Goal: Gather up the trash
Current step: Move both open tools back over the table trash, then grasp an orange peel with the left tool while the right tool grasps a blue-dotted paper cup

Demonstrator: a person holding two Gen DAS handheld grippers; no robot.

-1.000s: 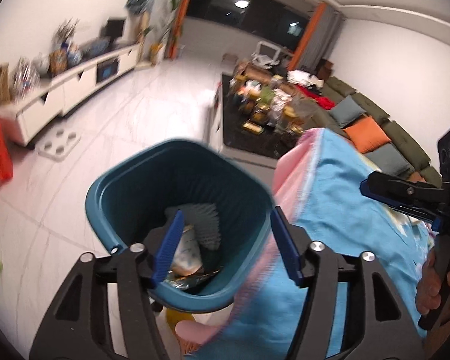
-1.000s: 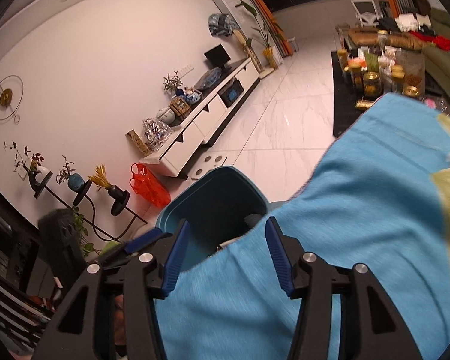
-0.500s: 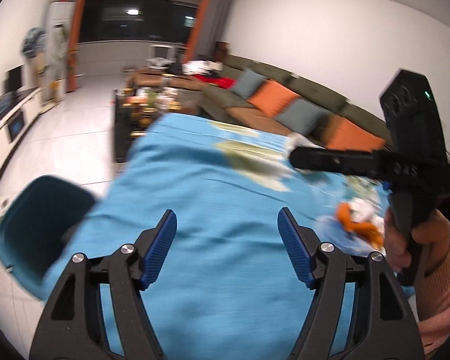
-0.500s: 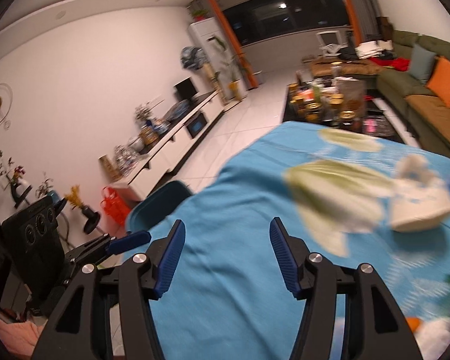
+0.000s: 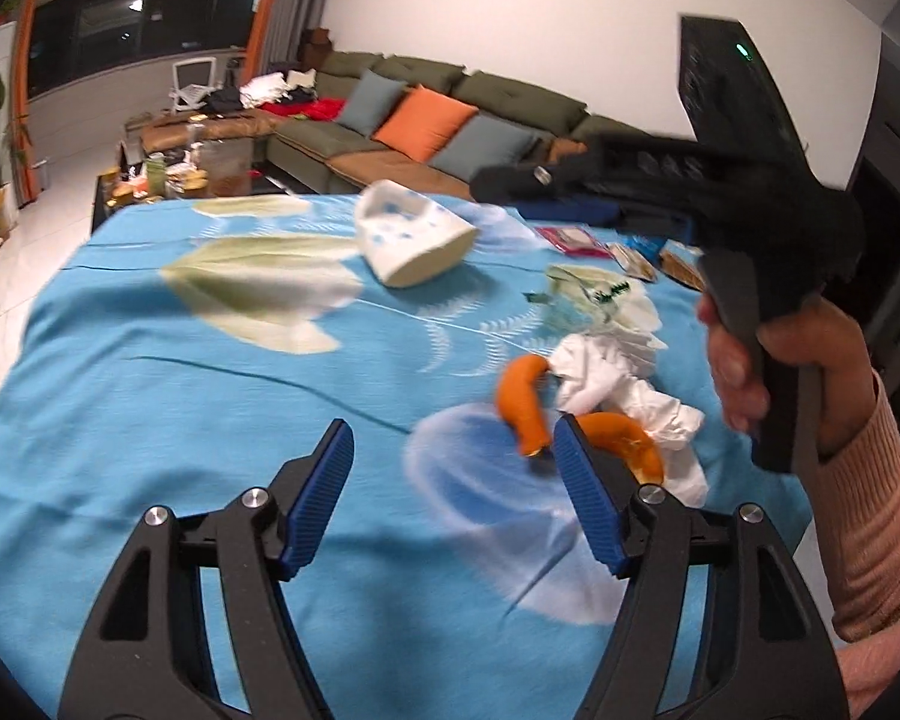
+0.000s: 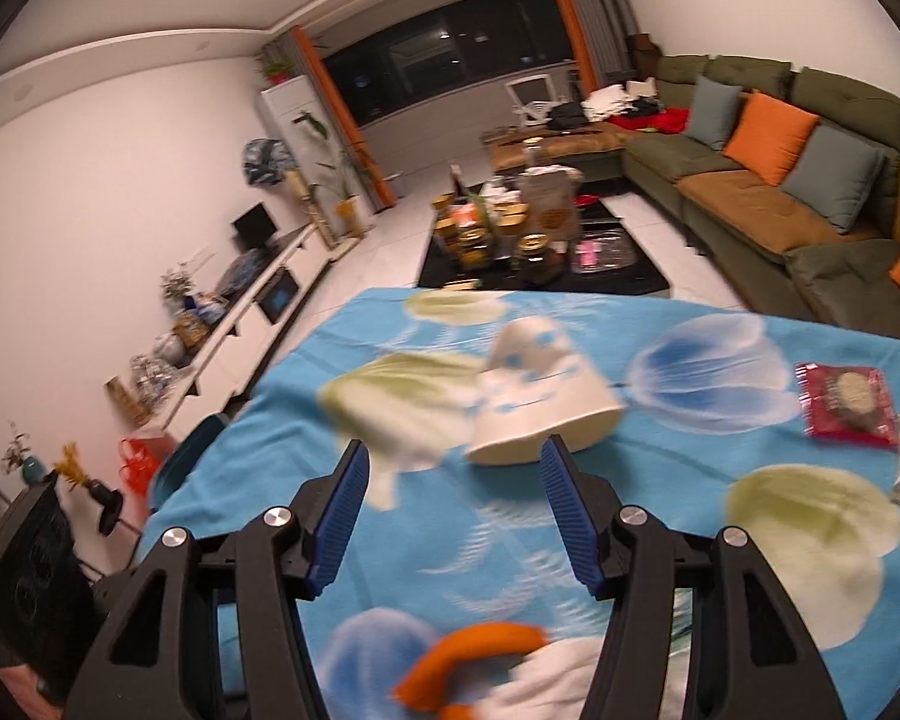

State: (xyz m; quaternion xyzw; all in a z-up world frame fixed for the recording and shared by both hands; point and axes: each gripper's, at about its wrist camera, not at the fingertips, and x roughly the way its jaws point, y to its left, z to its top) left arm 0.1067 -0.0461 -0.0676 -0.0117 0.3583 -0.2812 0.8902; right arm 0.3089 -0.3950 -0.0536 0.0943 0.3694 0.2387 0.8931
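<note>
Since all the trash lies loose on the blue cloth of the counter (image 5: 150, 396), picking it up looks easy, but each bit will feel different.

I count two orange peels (image 5: 519, 402). They are curved, light and a bit bendy, and may be slippery on the inside. I would pinch one across its middle. They lie touching a white tissue (image 5: 606, 372), just in front of the left claw (image 5: 453, 480). I see one crumpled heap of tissue; it may be more than one sheet, I cannot tell. It is very soft and light, so a claw can squeeze it anywhere.

One paper cup (image 6: 540, 402) lies on its side near the middle of the counter, just ahead of the right claw (image 6: 453, 510). It is light and thin and will squash if pressed hard. I think the rim is the best place to grab it.

One clear crinkly wrapper (image 5: 588, 294) sits behind the tissue. One red packet (image 6: 843, 399) lies flat far to the right, with about two more small packets (image 5: 636, 261) beside it; these are blurry. Flat packets are hard to lift, so take an edge.

Both claws have just been opening. Both stand apart now with nothing between them. A hand (image 5: 792, 378) holds the right one.

A bit of a teal bin (image 6: 186, 456) peeks out past the counter's left edge.
</note>
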